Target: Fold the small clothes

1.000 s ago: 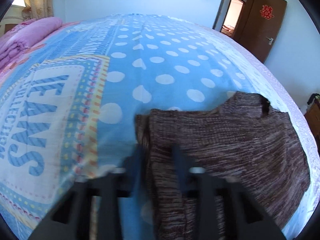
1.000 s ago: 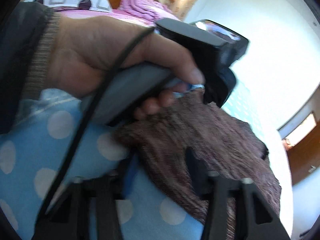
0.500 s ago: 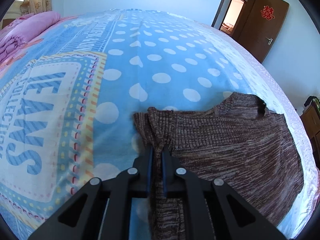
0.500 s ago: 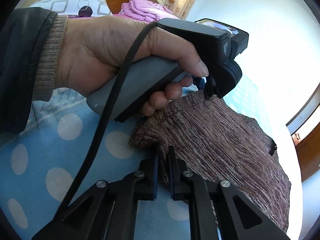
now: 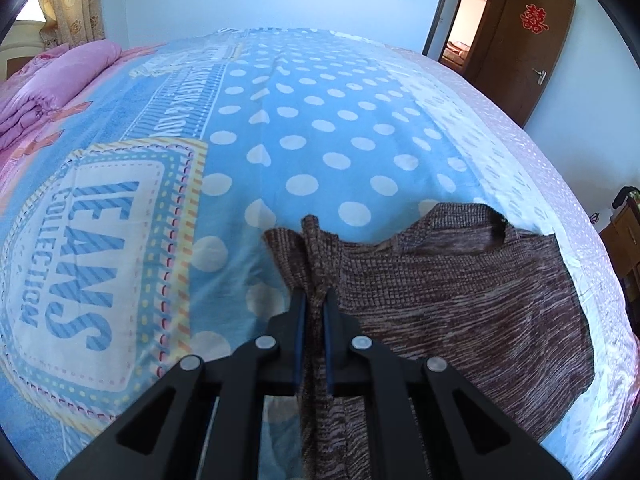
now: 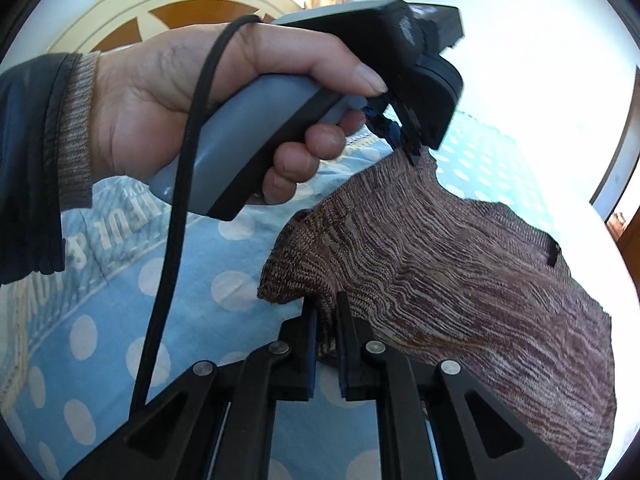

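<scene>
The brown marled knit sweater point(image 5: 460, 292) is lying on the blue polka-dot blanket point(image 5: 320, 128), with its near edge pinched up off the blanket at two spots. The left gripper point(image 5: 315, 304) is clamping a bunched fold of the sweater's edge between its blue-padded fingers. The right gripper point(image 6: 326, 312) is squeezing the sweater's corner. Above that corner, the person's left hand point(image 6: 168, 100) is gripping the left gripper's grey handle.

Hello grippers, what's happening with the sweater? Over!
Left gripper and right gripper shut on the brown sweater. One edge lifted off the bed. Nothing in the way.
</scene>
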Available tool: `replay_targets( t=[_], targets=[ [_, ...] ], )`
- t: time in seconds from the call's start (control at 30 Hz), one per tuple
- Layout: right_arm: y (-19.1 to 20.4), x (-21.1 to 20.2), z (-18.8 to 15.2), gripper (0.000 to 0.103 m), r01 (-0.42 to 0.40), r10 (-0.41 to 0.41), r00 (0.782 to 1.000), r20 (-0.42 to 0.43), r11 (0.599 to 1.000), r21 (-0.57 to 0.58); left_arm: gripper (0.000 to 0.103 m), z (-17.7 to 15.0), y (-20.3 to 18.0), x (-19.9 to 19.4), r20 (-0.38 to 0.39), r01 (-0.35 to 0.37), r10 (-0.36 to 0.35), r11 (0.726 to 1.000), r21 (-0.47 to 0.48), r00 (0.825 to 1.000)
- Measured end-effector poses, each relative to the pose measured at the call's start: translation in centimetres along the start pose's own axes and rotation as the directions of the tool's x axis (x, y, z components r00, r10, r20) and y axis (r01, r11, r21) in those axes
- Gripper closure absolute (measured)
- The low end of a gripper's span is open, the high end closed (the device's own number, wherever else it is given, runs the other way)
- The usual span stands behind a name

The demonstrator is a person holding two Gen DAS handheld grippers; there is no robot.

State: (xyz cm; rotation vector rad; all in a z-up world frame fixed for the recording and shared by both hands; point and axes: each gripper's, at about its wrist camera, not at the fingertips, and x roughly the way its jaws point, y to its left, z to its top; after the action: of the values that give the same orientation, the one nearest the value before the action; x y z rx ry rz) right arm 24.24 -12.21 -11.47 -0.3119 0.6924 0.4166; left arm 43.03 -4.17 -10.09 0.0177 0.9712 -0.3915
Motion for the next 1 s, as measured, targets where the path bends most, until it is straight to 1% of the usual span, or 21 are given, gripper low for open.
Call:
replay_targets(
  t=[0.13,0.23,0.37,0.57,0.77,0.87,1.0],
  targets=[
    [-1.8,-0.3,-0.5,0.096,-0.042,0.042,0.999,0.003,0.997,0.072,0.095,0.2,-0.1,-0.5,0.003,0.010,-0.010,0.998,-0.066,1.000],
    [-3.0,-0.8,-0.8,0.096,-0.048,0.047,0.999,0.013,0.993,0.108,0.095,0.4,-0.4,-0.9,0.009,0.017,-0.016,0.995,-0.096,1.000],
    [-4.6,-1.1,-1.3,0.096,-0.054,0.051,0.998,0.022,0.988,0.146,0.095,0.7,-1.3,-1.8,0.022,0.032,-0.030,0.994,-0.100,0.999],
    [-5.5,-2.1,-1.5,0.096,-0.059,0.053,0.998,0.042,0.982,0.180,0.095,1.3,-3.1,-2.8,0.040,0.038,-0.034,0.996,-0.082,0.999],
    [-6.8,-4.0,-2.0,0.097,-0.060,0.047,0.996,0.072,0.979,0.193,0.095,2.0,-4.4,-3.7,0.052,0.047,-0.042,0.993,-0.104,0.998],
    [-8.1,-5.1,-2.2,0.097,-0.059,0.042,0.996,0.084,0.974,0.218,0.095,2.5,-5.4,-4.2,0.061,0.049,-0.042,0.993,-0.105,0.997],
    [-9.8,-6.5,-2.5,0.097,-0.060,0.035,0.994,0.100,0.963,0.264,0.095,3.3,-7.3,-4.6,0.061,0.072,-0.065,0.991,-0.110,0.996]
  ],
)
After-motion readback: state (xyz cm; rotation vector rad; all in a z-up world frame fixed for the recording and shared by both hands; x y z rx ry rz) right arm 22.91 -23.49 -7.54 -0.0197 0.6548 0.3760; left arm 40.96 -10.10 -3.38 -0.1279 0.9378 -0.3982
